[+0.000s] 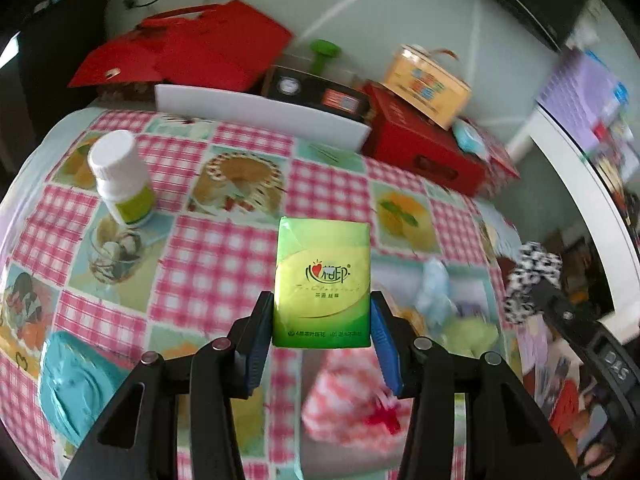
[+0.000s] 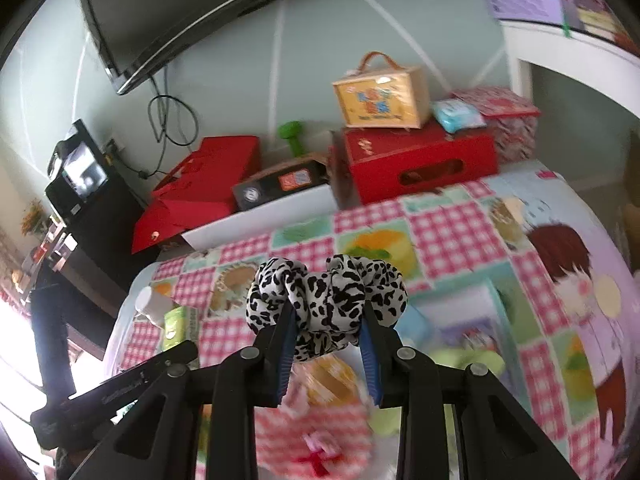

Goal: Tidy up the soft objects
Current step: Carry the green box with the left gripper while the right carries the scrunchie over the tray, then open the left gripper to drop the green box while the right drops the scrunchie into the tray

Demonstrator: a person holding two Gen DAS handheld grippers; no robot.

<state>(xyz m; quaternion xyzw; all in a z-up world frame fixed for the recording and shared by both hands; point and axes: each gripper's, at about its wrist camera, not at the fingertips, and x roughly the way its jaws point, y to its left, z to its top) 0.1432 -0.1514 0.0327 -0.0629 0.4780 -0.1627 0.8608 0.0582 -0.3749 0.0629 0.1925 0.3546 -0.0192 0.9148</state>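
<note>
left wrist view: the left gripper (image 1: 322, 316) clamps a green tissue pack (image 1: 322, 282) upright between its blue pads, raised above the checked tablecloth (image 1: 224, 264), near a white bottle (image 1: 120, 178). right wrist view: the right gripper (image 2: 329, 332) grips a leopard-print scrunchie (image 2: 326, 300) above a blurred pink gingham pouch (image 2: 316, 436).

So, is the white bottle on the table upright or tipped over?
Upright: the white bottle stands on its base on the tablecloth, cap on top.
</note>
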